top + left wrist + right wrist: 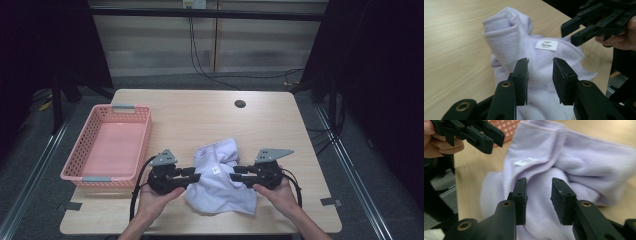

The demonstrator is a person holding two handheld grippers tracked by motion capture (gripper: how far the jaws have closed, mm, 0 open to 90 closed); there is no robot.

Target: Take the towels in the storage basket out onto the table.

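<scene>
A crumpled pale lilac garment (220, 182) with a small white label (216, 170) lies near the table's front edge. My left gripper (196, 176) is at its left edge and my right gripper (235, 173) at its right, tips facing each other across the label. In the left gripper view my jaws (540, 72) stand apart over the fabric (509, 42) with nothing pinched, and the right gripper (574, 32) hovers beyond the label (546, 45). In the right gripper view my jaws (539, 192) are also open above the cloth (579, 162), with the left gripper (491, 137) at top left.
A pink plastic basket (145, 135), holding nothing, stands at the table's left side. A round cable hole (240, 104) sits at the back of the wooden table (200, 115). Cables run over the floor behind the table.
</scene>
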